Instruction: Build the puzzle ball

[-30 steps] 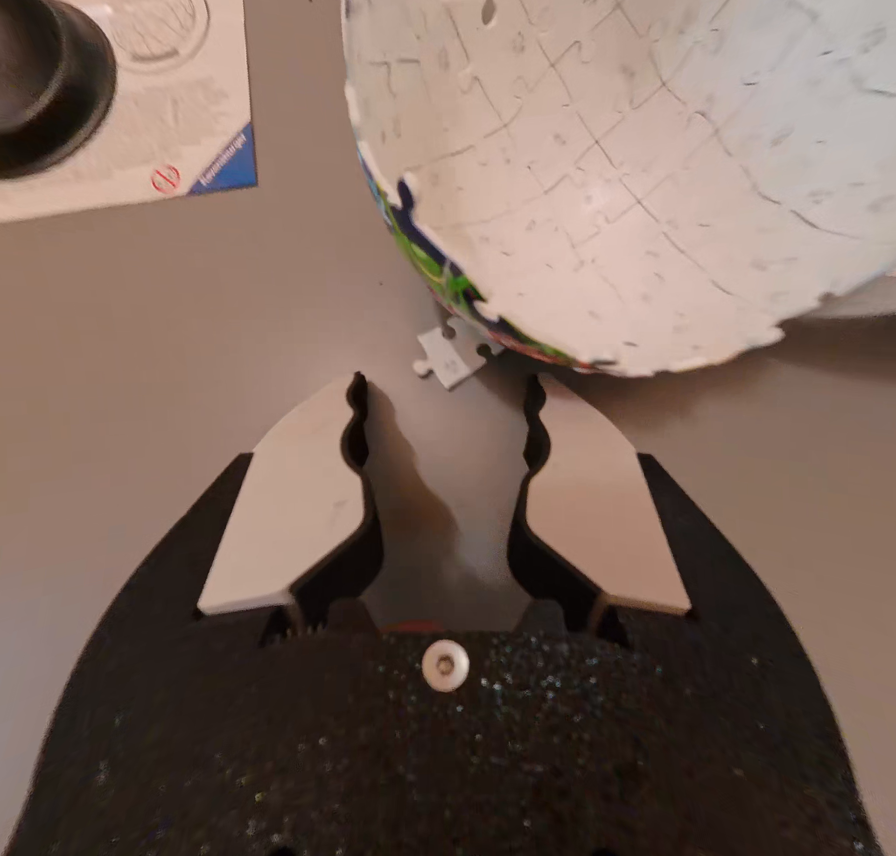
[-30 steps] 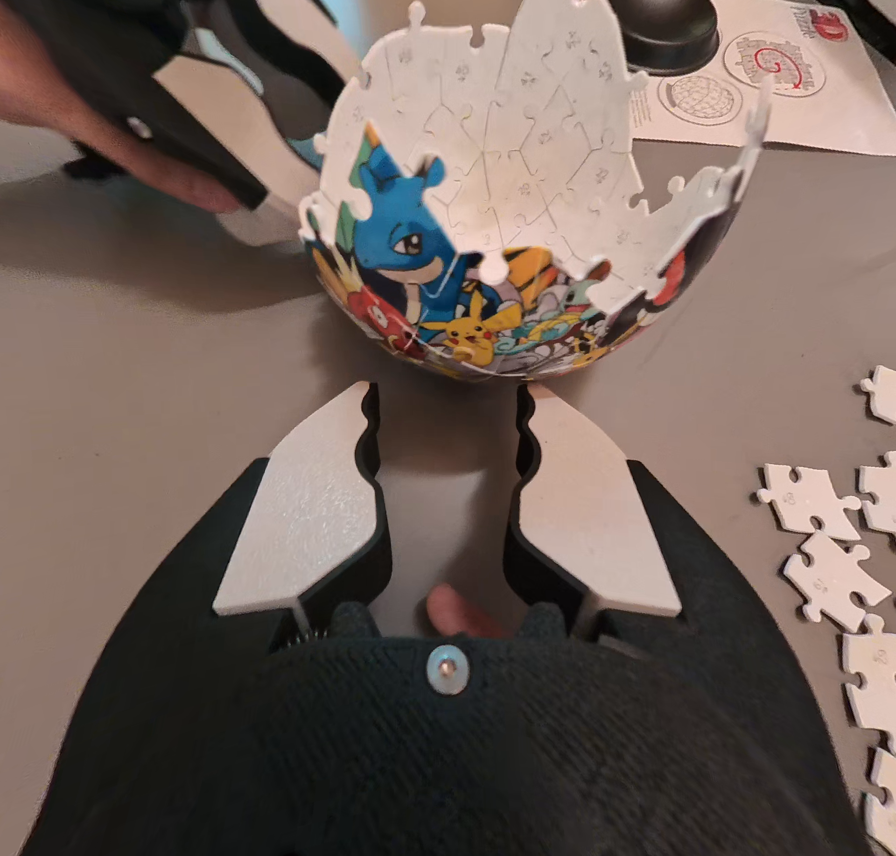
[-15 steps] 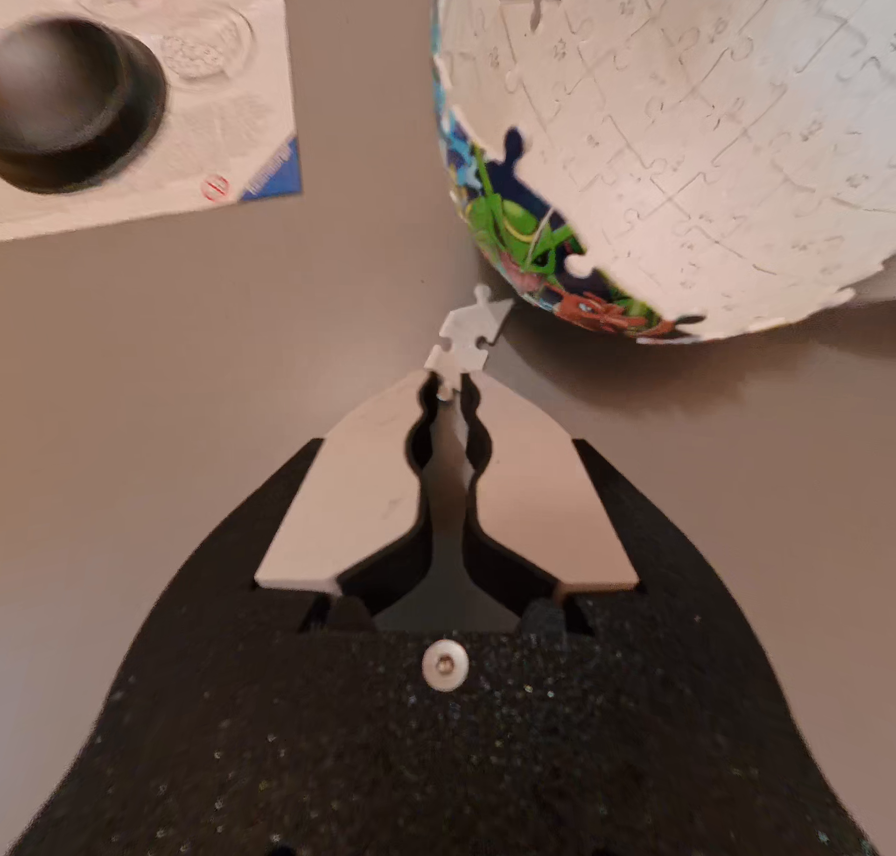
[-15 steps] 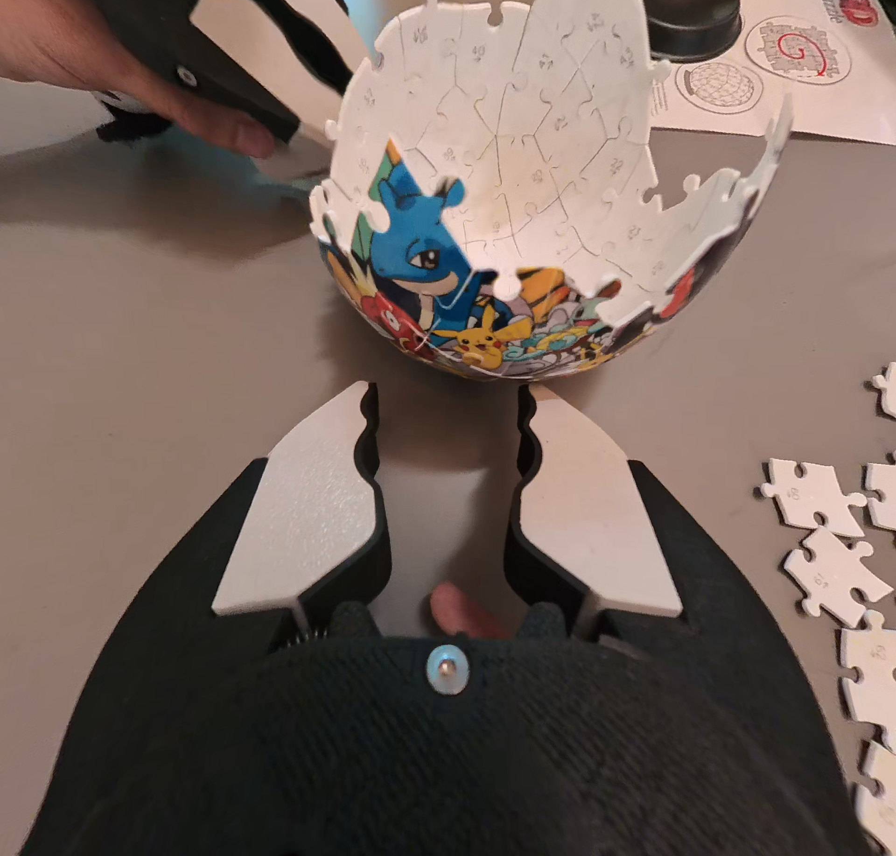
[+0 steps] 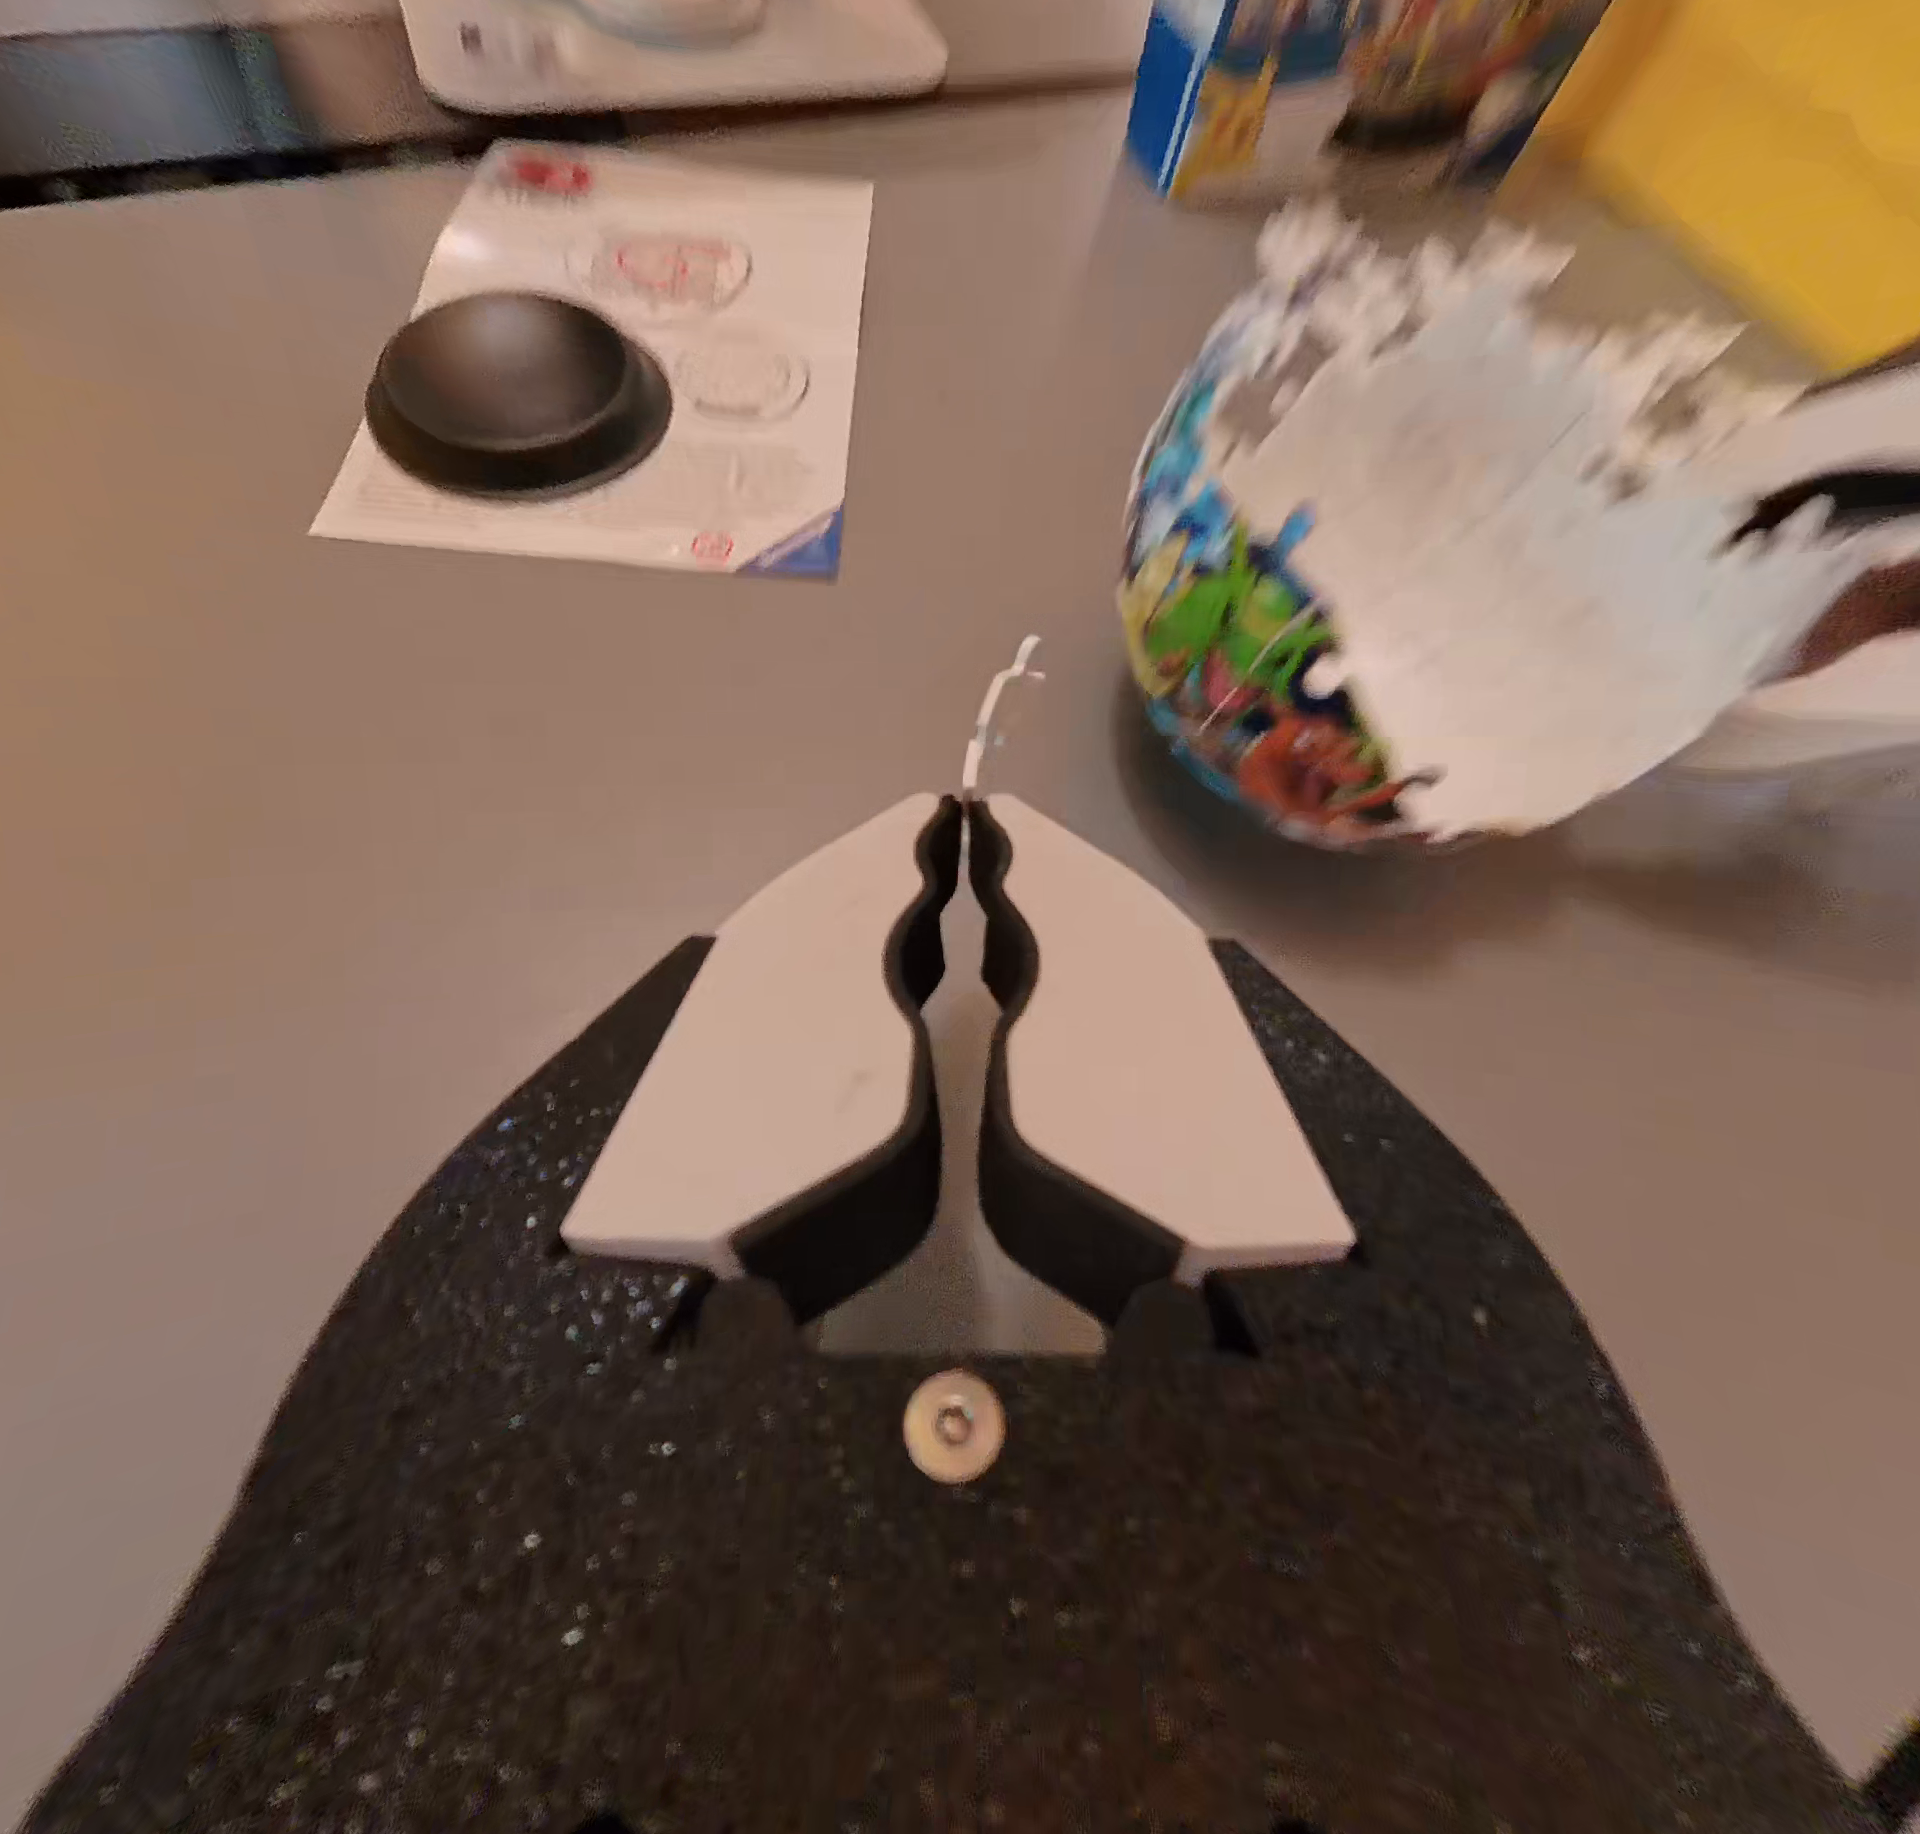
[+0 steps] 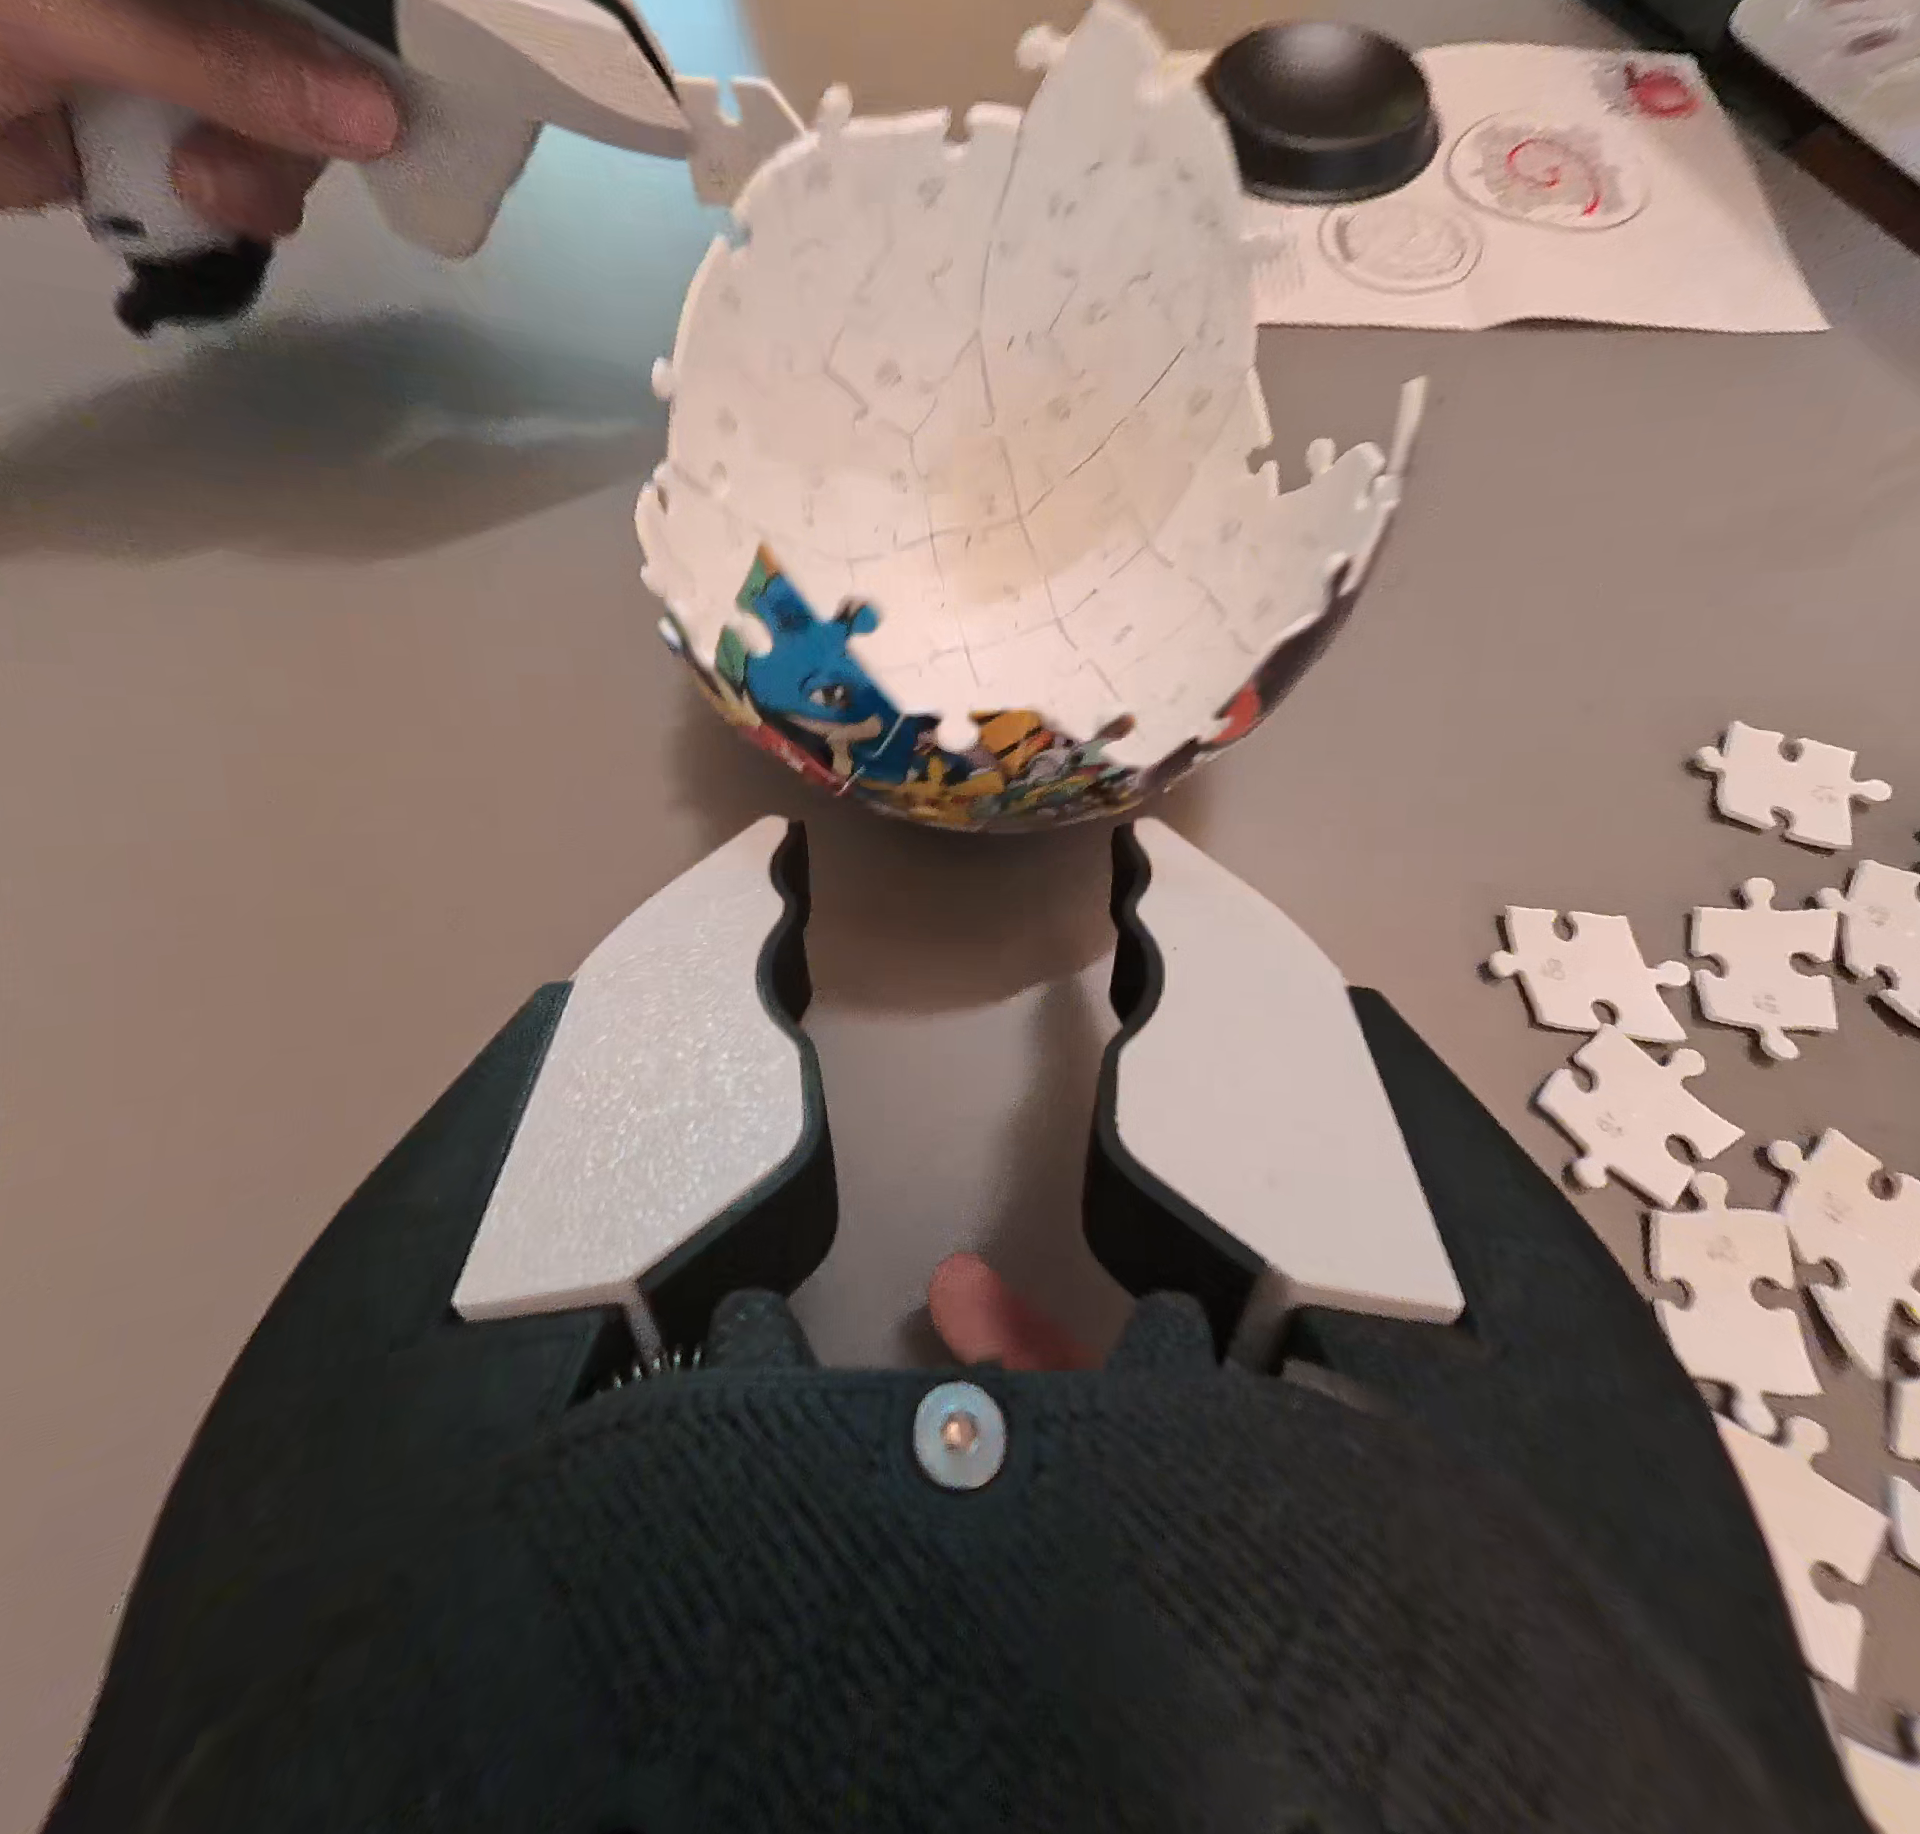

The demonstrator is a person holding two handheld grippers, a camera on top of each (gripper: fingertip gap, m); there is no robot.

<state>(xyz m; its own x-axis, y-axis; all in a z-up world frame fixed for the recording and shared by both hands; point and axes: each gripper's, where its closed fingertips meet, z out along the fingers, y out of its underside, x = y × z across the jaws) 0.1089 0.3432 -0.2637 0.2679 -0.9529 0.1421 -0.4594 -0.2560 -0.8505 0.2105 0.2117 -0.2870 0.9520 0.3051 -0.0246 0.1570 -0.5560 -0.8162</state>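
Note:
The half-built puzzle ball sits on the grey table, white inside, colourful cartoon print outside; it also shows blurred in the left wrist view. My left gripper is shut on a white puzzle piece, seen edge-on and lifted off the table. In the right wrist view that gripper holds the piece at the ball's far-left rim. My right gripper is open and empty, just in front of the ball's near side.
A black round stand rests on an instruction sheet at the back. Several loose white pieces lie to the right. The puzzle box and a yellow surface stand behind the ball. There is about 20 centimetres between the tips of the two grippers.
My left gripper shut on the loose piece beside the ball, lifted it off the table and carried it up to the ball's rim. My right gripper stayed open in front of the ball.

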